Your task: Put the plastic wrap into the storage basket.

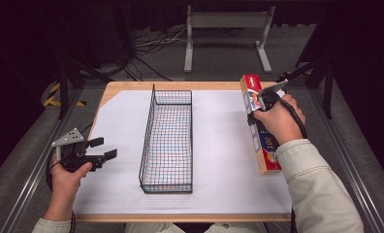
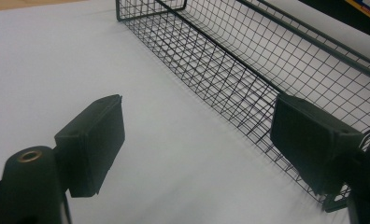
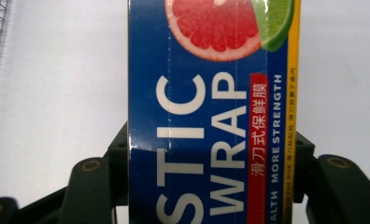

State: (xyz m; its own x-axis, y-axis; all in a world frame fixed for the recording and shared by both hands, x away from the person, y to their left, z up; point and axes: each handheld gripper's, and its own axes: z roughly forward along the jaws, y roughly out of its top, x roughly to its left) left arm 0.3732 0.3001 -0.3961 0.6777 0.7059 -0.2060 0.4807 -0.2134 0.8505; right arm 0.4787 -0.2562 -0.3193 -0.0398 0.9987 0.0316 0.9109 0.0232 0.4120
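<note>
From the high view, the right tool point(image 1: 256, 108) is clamped across a long blue plastic-wrap box point(image 1: 261, 127) at the right of the white-covered table point(image 1: 219, 160), right of the black wire basket point(image 1: 168, 141). The left tool point(image 1: 104, 148) hovers released at the near left. In the right gripper view, the box point(image 3: 211, 116) sits squeezed between both jaws. In the left gripper view, the basket point(image 2: 248, 60) lies beyond spread jaws.

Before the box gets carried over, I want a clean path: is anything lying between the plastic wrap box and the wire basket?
Nothing visible does. The right hand-held gripper is shut on the plastic wrap box, and only bare white sheet lies between it and the wire basket, which looks empty. The left hand-held gripper sits open on the basket's far side.
</note>
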